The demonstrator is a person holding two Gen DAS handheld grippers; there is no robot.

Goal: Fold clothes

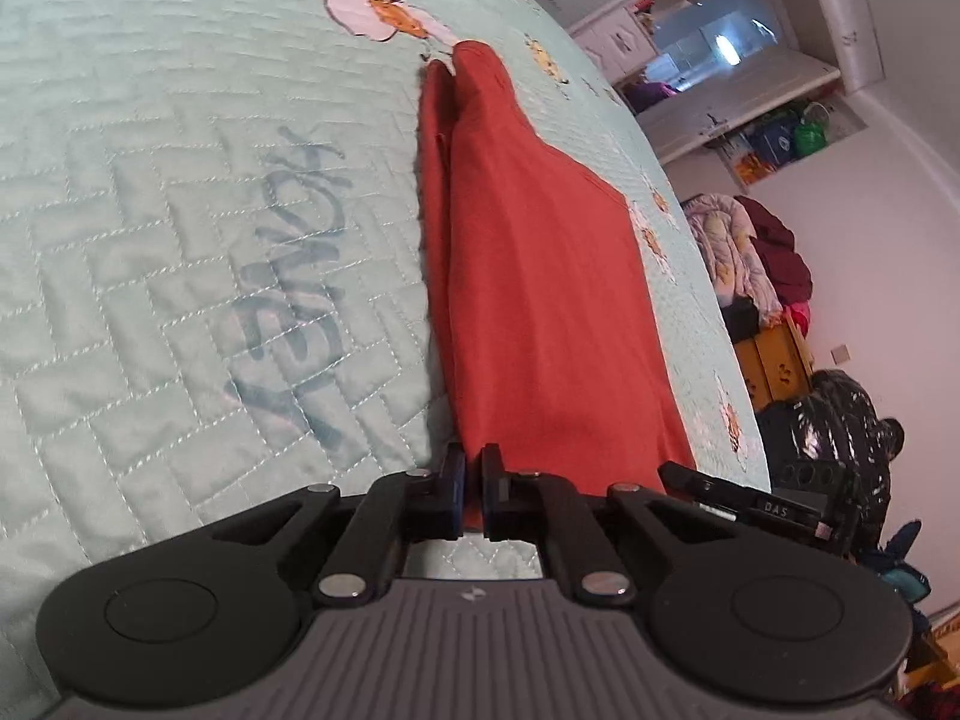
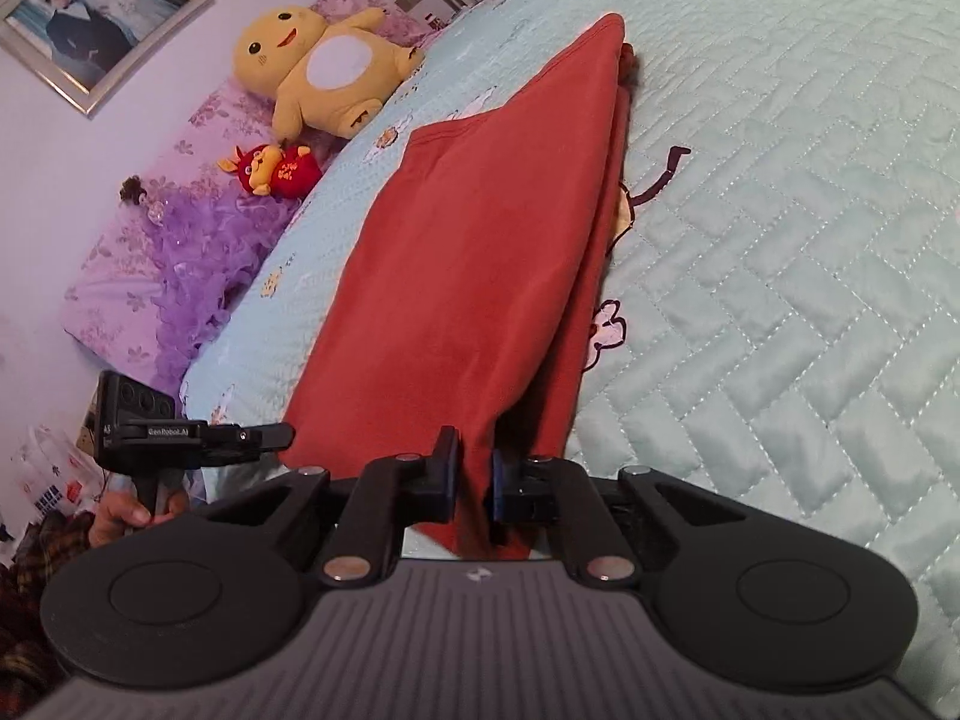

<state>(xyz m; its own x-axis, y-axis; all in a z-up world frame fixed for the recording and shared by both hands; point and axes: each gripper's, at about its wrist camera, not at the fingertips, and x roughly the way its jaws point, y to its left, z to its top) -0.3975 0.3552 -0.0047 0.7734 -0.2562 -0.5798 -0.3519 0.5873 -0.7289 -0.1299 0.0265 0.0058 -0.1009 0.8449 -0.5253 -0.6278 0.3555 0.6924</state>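
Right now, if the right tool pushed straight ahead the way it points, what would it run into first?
The red garment itself: the right tool is shut on its near edge, and the folded cloth stretches straight ahead over the quilted bedspread. Beyond its far tip only bedspread shows, though depth is hard to judge.

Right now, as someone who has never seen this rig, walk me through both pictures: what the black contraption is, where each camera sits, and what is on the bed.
There is no robot here. A person carries two hand-held grippers, each a black two-fingered clamp with a wide-angle camera looking forward along its fingers. One picture is from the left hand-held gripper, the other from the right hand-held gripper. Each also shows its partner at the side; in the right view a hand holds the handle. Both clamps are closed on the near edge of a red garment, lying partly folded lengthwise on a pale green quilted bedspread. A yellow plush toy and a small red plush sit near the purple pillows.
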